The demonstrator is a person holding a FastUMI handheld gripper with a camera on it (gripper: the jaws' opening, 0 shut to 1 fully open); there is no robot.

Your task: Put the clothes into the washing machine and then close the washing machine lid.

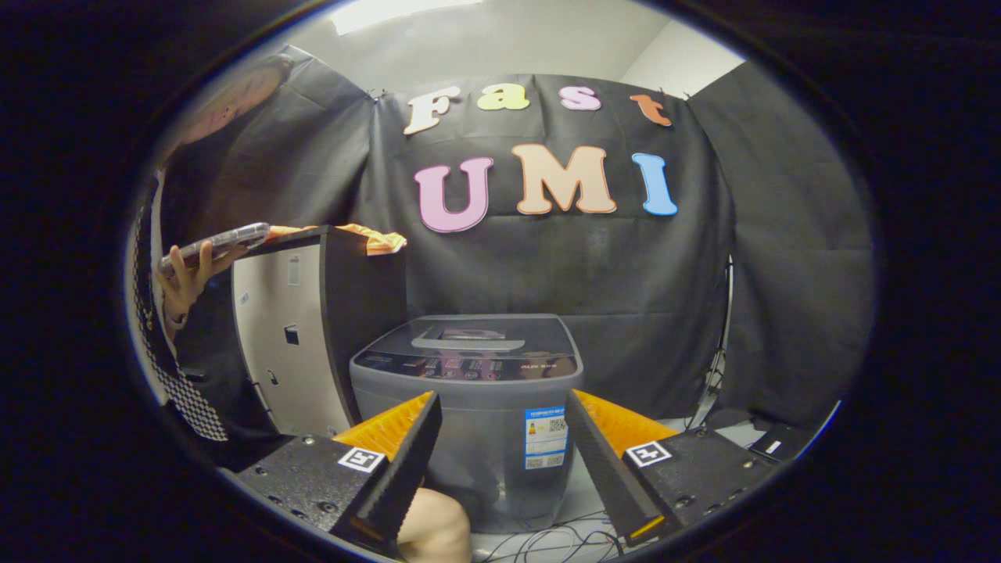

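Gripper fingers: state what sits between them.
In the gripper view, the open gripper frames the washing machine, lid shut, standing beyond the fingers; nothing is held.

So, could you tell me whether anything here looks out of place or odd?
The orange clothes lie bunched on top of the dark cabinet, one corner hanging over its edge, beside the washing machine, whose lid is shut. Loose cables trail on the floor at its base. The gripper is open, holding nothing.

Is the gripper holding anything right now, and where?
Nothing. The gripper is open, its fingers apart and bare, with the washing machine beyond them.
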